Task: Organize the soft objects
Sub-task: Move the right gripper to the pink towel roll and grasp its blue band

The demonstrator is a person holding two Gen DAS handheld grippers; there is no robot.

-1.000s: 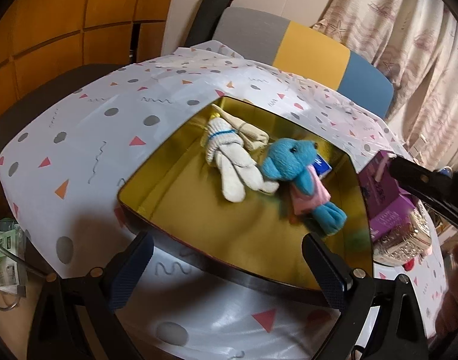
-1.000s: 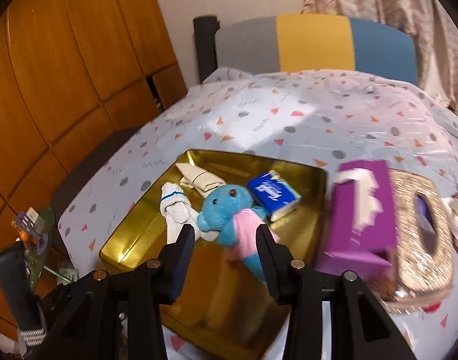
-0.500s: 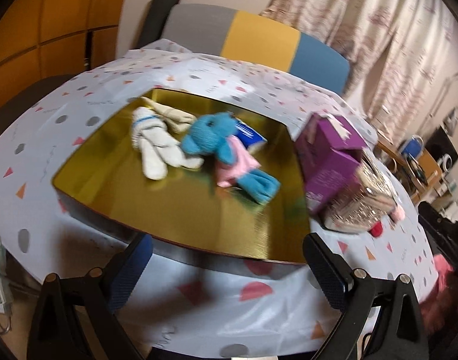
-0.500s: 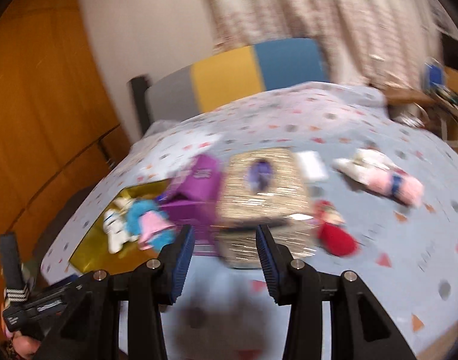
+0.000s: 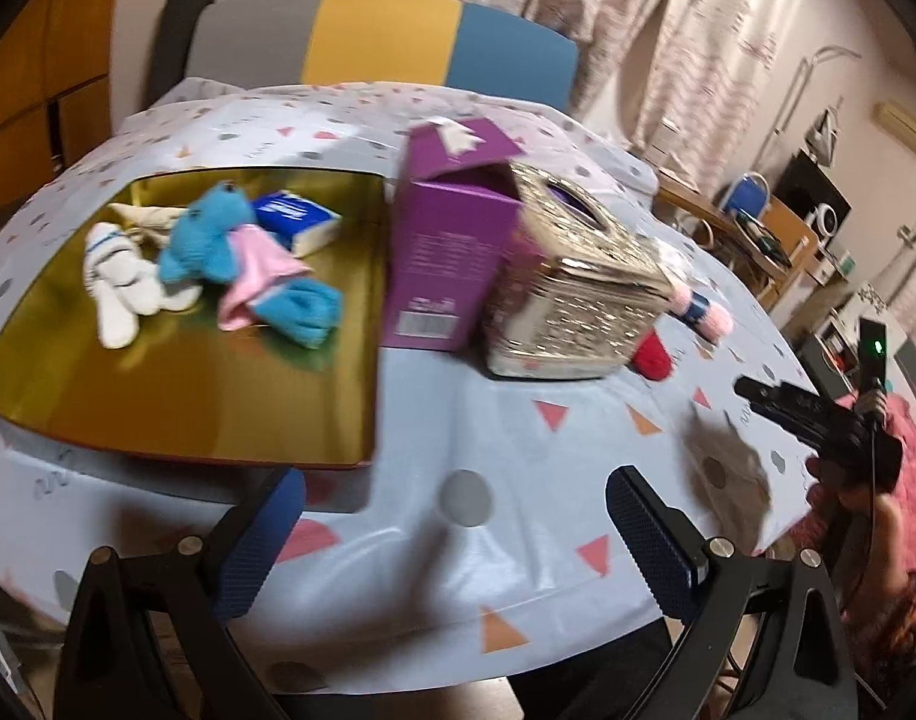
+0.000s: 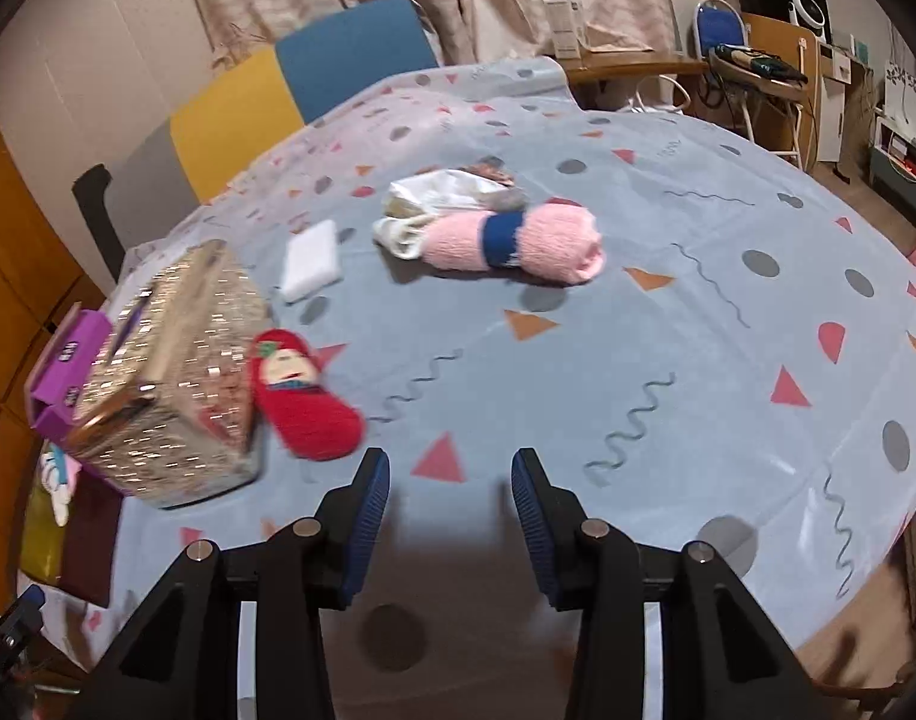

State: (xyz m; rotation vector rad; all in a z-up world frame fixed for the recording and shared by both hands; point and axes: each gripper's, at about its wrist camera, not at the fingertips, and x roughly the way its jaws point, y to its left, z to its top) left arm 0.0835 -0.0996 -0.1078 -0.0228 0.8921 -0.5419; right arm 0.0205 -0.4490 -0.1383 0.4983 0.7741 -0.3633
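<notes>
Seeking another soft item, the spread, empty right gripper [image 6: 450, 495] should next reach the fuzzy red slipper-sock [image 6: 302, 399] at ten o'clock.

red sock [image 5: 652, 354]: in the left view mostly hidden behind the glitter box [image 5: 571, 300]; only a red end shows.
pink roll [image 5: 700, 311]: there, half hidden by the same box.
tray [image 6: 41, 531]: in the right view cut to a gold corner under the box's edge.
blue toy [image 6: 59, 471]: right view shows only a scrap beside the box.
purple box [image 6: 68, 360]: mostly covered by the glitter box there.
grey bundle [image 6: 493, 183]: behind the white cloth, too blurred to identify.
purple box print [image 5: 428, 306]: unreadable.
</notes>
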